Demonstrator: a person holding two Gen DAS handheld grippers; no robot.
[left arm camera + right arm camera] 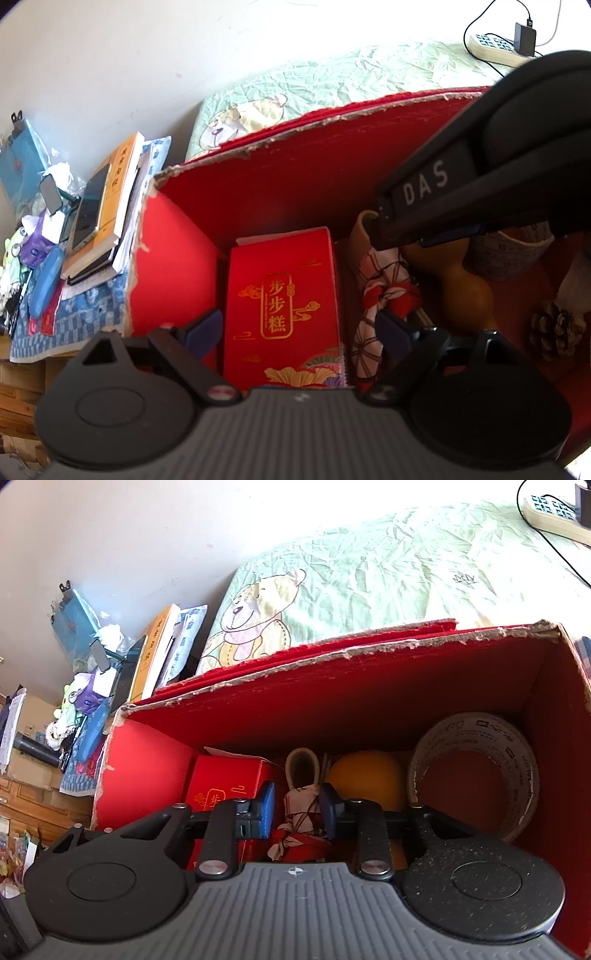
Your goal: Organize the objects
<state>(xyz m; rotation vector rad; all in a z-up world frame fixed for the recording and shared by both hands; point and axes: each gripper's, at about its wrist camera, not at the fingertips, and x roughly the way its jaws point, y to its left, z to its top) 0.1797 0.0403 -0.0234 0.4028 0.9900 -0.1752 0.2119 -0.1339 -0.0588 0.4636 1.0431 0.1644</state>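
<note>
Left view: inside the red box [295,177], a red carton [282,306] sits between the wide-spread jaws of the left gripper [299,328], with the cloth bundle [380,295] by the right jaw, a gourd [461,280] and pinecone [557,328] beyond; the right gripper [391,240] dips in. Right view: jaws close around the bundle [303,823], contact unclear; tape roll [476,771] right.

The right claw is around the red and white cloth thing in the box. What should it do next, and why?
Probably lift it a little, straight up. The right claw has its blue pads closed against the cloth bundle, which sits squeezed between the red packet and the orange gourd, so pulling sideways might knock them.
</note>
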